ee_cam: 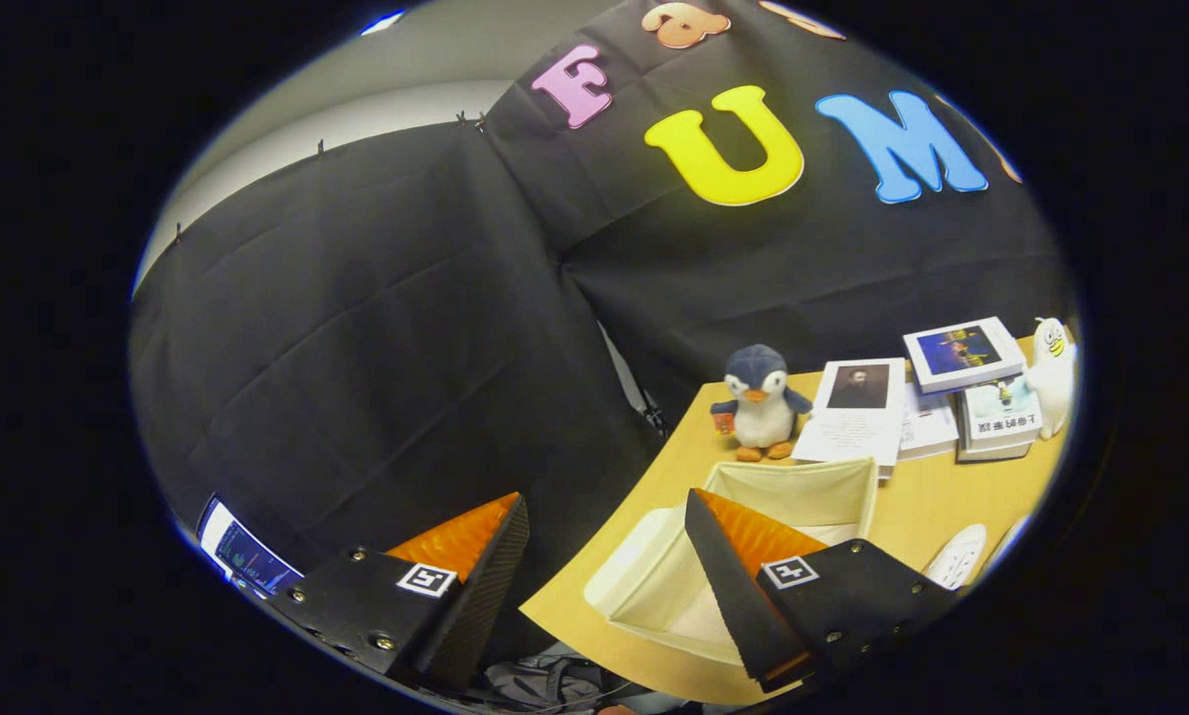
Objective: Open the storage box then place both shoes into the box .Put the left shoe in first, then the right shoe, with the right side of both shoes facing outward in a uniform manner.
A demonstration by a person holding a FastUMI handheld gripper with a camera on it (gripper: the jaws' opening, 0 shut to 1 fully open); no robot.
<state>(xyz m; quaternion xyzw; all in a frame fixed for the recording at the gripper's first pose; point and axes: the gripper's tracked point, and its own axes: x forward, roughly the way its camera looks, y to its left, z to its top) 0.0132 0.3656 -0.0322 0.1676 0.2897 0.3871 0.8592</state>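
Black cloth walls back a wooden table [673,467]. Held wide apart and empty, the gripper [606,586] hangs at the table's edge, the box [803,492] open behind one finger, a shoe [957,554] beside, penguin [761,402] and books [912,397] beyond.

Penguin toy [761,402] and books [962,397] behind storage box [654,576] on table [912,506]

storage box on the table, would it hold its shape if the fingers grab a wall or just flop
The storage box looks like soft fabric with bowed walls, so it would probably flex. It seems empty, so likely light and apt to slide. The gripper fingers are open.
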